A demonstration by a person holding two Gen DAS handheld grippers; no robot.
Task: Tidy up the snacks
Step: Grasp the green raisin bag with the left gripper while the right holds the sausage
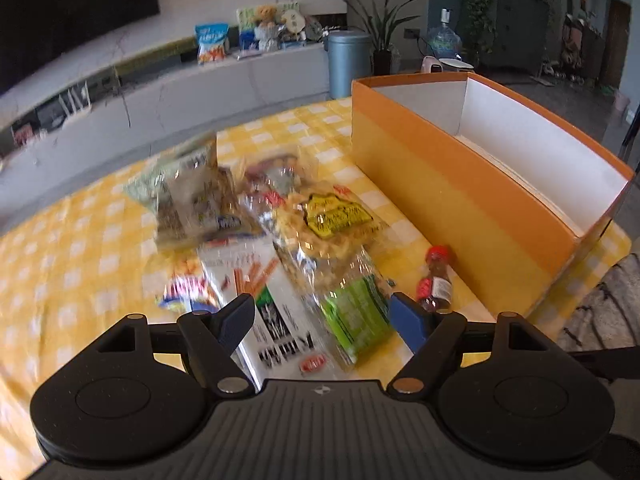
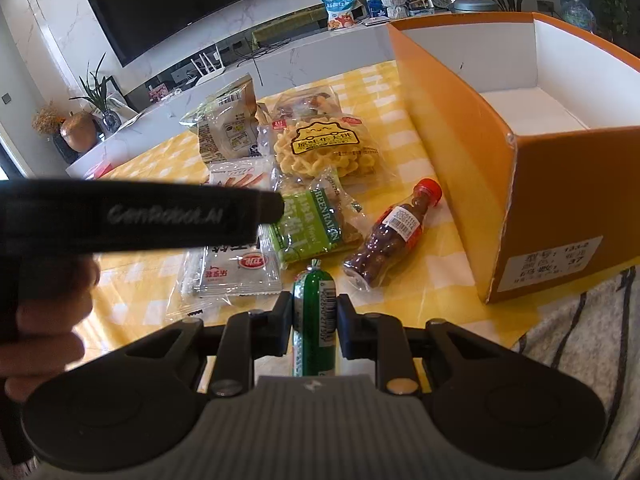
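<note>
Right fingers (image 2: 313,322) clamped on the green sausage stick (image 2: 313,316), left fingers (image 1: 322,322) spread wide and empty over the green raisin pack (image 1: 356,316) on the checked surface (image 1: 60,272) — better squared up first, then carried to the empty orange box (image 2: 460,152) alongside.

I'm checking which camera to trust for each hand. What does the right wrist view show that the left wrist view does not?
Only the right wrist view: the right gripper, jaws shut on a green sausage stick, plus the wall television in full and the box's end label.

Only the left wrist view: the left gripper, jaws open with nothing held, above the snack pile.

Both: the orange box, the red-capped bottle, the green raisin pack and the yellow checked cloth.
</note>
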